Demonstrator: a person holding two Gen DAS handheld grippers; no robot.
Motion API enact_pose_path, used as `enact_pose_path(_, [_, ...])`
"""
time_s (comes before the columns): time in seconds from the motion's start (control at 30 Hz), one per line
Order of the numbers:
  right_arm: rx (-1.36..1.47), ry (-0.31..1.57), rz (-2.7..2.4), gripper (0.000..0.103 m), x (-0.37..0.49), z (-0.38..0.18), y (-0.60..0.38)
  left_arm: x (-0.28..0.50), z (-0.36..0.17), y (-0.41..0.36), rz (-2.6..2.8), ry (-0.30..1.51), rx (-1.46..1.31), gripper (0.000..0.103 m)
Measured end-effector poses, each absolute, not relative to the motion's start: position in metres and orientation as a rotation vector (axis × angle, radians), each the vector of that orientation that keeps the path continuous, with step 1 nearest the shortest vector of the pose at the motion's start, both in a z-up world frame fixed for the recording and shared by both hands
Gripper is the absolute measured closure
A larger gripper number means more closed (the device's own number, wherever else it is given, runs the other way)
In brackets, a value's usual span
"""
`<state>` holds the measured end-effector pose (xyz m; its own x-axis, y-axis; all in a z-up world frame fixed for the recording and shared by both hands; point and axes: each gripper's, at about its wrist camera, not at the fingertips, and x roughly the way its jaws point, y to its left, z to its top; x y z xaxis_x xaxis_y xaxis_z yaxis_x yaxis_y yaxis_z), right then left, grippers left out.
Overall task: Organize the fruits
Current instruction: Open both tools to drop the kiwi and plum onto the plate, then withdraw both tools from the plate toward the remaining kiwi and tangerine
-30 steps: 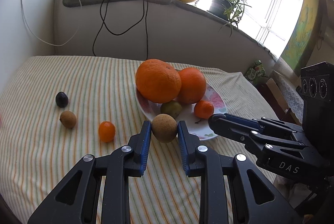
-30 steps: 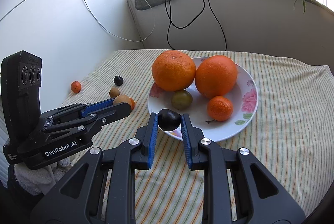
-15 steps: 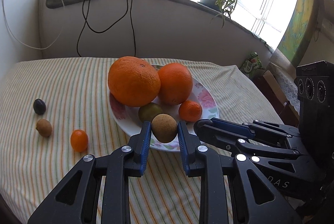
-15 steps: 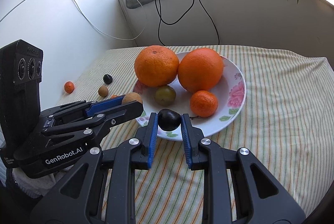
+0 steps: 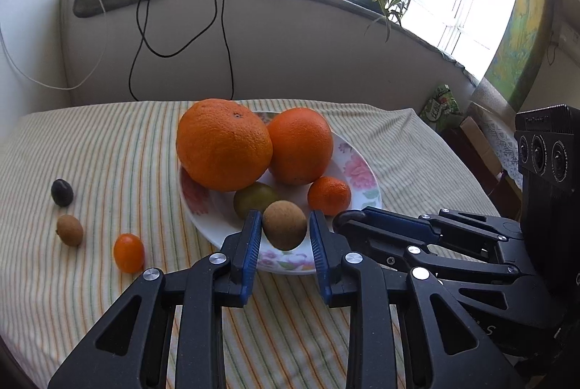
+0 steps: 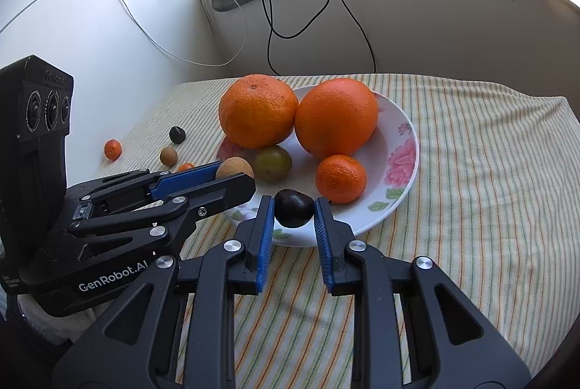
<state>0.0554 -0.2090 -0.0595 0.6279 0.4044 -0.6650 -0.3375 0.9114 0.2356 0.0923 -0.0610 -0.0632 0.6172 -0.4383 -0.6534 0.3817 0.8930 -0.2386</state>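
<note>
A flowered white plate (image 5: 366, 171) holds two big oranges (image 5: 224, 144), a mandarin (image 5: 329, 195) and a greenish plum (image 5: 255, 199). My left gripper (image 5: 284, 222) hangs over the plate's near rim with a brown kiwi (image 5: 284, 225) between its pads. Its jaws are opening, and the pads still touch the kiwi. In the right wrist view my right gripper (image 6: 293, 208) is shut on a dark plum (image 6: 293, 213) over the plate's (image 6: 406, 150) front edge. The two grippers sit side by side, nearly touching.
On the striped cloth left of the plate lie a dark plum (image 5: 62, 192), a second kiwi (image 5: 69, 230) and a small orange fruit (image 5: 128, 253). Another small orange fruit (image 6: 112, 149) lies farther left. Cables hang down the wall behind.
My left gripper carried the kiwi rightwards from above the cloth to over the plate's near rim. The right gripper kept the dark plum nearly in place.
</note>
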Motion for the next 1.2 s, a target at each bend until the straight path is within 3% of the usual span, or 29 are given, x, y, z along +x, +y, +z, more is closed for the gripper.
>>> enact_pose_path(0.1, [0.083,0.776,0.416,0.079,0.056,-0.058,-0.208,0.094,-0.062,-0.058,-0.466,0.768,-0.085,0.070])
enact_pose_path(0.27, [0.064,0.767,0.411,0.077,0.055,-0.056,-0.207,0.094,-0.060,-0.055,-0.454,0.757,-0.094,0.068])
enact_pose_path(0.33, [0.058,0.765,0.403,0.060,0.054,-0.056,-0.207,0.093,-0.060,-0.052,-0.443,0.757,-0.098,0.068])
enact_pose_path(0.43, [0.060,0.752,0.391,0.046,0.052,-0.054,-0.209,0.092,-0.061,-0.047,-0.430,0.757,-0.104,0.068])
enact_pose_path(0.9, [0.058,0.742,0.393,0.046,0.045,-0.049,-0.206,0.087,-0.056,-0.039,-0.415,0.741,-0.109,0.068])
enact_pose_path(1.0, [0.053,0.737,0.394,0.045,0.043,-0.047,-0.204,0.085,-0.055,-0.036,-0.410,0.732,-0.109,0.061])
enact_pose_path(1.2, [0.045,0.718,0.392,0.035,0.039,-0.042,-0.201,0.082,-0.053,-0.028,-0.397,0.724,-0.112,0.057])
